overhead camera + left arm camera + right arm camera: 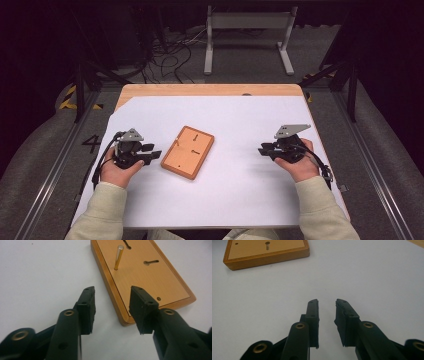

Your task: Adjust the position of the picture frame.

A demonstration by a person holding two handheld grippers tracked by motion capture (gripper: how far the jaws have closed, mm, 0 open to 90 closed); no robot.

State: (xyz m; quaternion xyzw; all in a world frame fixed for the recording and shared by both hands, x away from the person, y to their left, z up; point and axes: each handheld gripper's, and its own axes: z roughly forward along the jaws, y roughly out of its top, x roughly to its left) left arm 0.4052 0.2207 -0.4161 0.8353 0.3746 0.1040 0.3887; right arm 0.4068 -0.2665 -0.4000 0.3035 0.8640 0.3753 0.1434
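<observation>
Beside wooden board [188, 152], left tongs [155, 154] gaping, level; right tongs [262, 149] apart

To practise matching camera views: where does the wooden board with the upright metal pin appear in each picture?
High view: wooden board at table centre, nearer the left gripper.
Left gripper view: top right, just beyond the open jaws.
Right gripper view: top left corner, far off.
Shared landmark: the white table sheet.
</observation>
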